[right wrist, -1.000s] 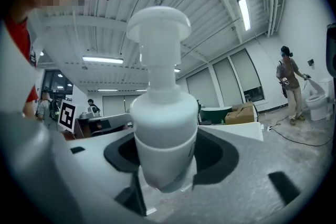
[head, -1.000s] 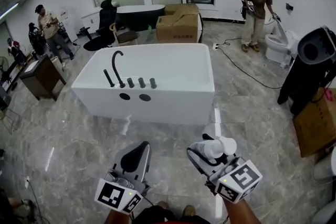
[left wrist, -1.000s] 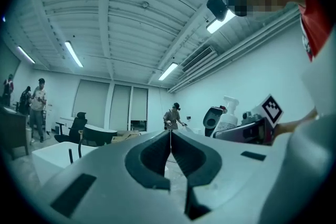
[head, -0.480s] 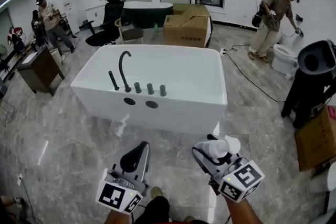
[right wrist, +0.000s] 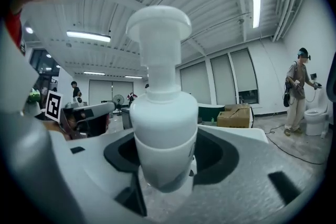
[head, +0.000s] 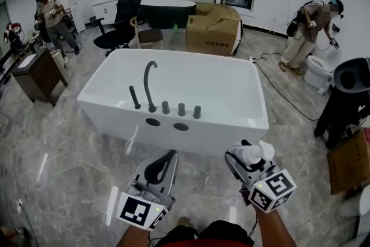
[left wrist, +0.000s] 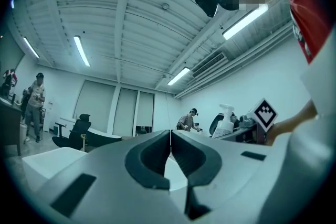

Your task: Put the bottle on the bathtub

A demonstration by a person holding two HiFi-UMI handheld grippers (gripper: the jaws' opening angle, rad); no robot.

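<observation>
Item: white pump bottle (right wrist: 163,113), upright in the right gripper (head: 250,162), whose jaws are closed round its lower body. That low grip leaves the pump head clear and, by my reading, keeps the bottle level for setting down; how far the base sits below the jaws is unclear. Location: over the floor on the near side of the bathtub (head: 214,137), short of its front wall, not yet on it. Destination: probably the flat front rim of the bathtub, right of the dark faucet (head: 149,85). Second item: left gripper (left wrist: 170,152), jaws pressed together and holding nothing, also near side of the bathtub, apparently idle.
</observation>
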